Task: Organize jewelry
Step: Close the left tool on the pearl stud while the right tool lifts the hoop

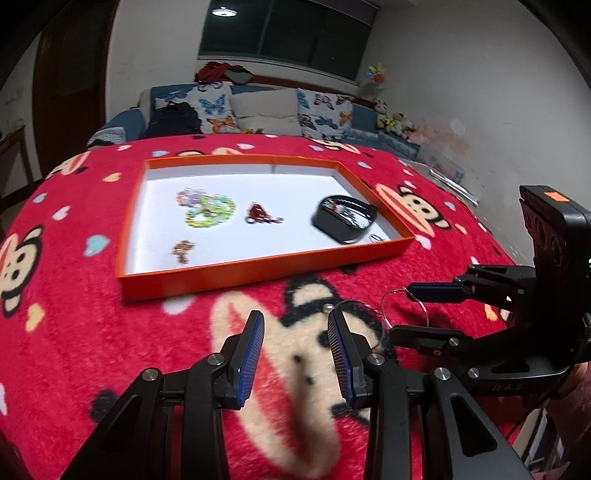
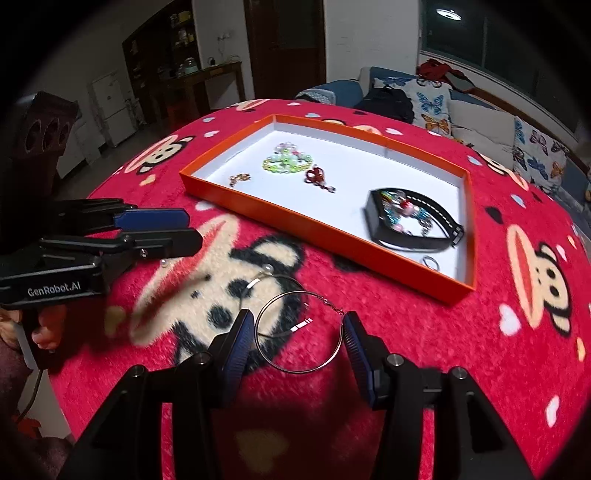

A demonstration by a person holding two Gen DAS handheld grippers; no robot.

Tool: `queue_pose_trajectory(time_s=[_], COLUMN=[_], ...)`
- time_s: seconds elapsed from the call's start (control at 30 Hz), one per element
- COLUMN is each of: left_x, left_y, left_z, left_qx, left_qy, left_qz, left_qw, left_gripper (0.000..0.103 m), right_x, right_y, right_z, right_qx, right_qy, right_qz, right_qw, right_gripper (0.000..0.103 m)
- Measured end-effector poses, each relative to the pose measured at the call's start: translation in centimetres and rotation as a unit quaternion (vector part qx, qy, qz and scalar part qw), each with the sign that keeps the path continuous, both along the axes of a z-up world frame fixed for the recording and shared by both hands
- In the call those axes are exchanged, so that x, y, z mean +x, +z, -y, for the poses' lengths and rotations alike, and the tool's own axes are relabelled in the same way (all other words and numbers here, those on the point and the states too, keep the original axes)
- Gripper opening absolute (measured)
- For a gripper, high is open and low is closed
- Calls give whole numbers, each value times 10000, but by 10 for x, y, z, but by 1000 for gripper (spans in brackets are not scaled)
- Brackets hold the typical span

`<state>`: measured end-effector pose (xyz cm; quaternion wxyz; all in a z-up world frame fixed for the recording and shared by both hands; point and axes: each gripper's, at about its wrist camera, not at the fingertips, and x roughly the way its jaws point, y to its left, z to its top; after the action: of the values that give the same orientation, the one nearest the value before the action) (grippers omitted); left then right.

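A large silver hoop earring (image 2: 298, 331) lies on the red blanket (image 2: 480, 350), between the right gripper's (image 2: 298, 339) spread fingers, near the orange tray (image 2: 384, 254). The left gripper (image 1: 295, 328) gapes empty. Closing could flip the thin wire away.

Blue sofa (image 1: 369, 122) beneath dark window (image 1: 288, 29)

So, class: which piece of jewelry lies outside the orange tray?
The large silver hoop earring, on the red blanket between the right tool's fingers; the others lie inside the tray.
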<state>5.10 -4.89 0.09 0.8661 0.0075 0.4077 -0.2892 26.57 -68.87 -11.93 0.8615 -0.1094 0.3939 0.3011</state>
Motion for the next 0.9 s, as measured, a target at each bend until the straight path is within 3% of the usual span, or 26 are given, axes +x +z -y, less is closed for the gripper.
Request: queue_pose_trajectory(time_s=[0.17, 0.33, 0.63, 0.9], left_x=[8, 16, 28, 29], left_y=[-9, -19, -30, -30], left_z=[23, 39, 44, 42], left_qx=[130, 258, 388, 489], left_qy=[-168, -260, -198, -256], left_qz=[-48, -101, -133, -69], left_qw=[9998, 9993, 9990, 9985], left_gripper=[36, 24, 13, 13], right_x=[1, 1, 5, 5], right_y=[-3, -5, -9, -10], right_z=[9, 14, 24, 29], right_qx=[97, 173, 310, 359], right_qy=[-109, -139, -220, -250], right_qz=[-46, -65, -118, -134], right_qw=[9999, 9997, 9992, 9990], right_gripper=[55, 55, 55, 55])
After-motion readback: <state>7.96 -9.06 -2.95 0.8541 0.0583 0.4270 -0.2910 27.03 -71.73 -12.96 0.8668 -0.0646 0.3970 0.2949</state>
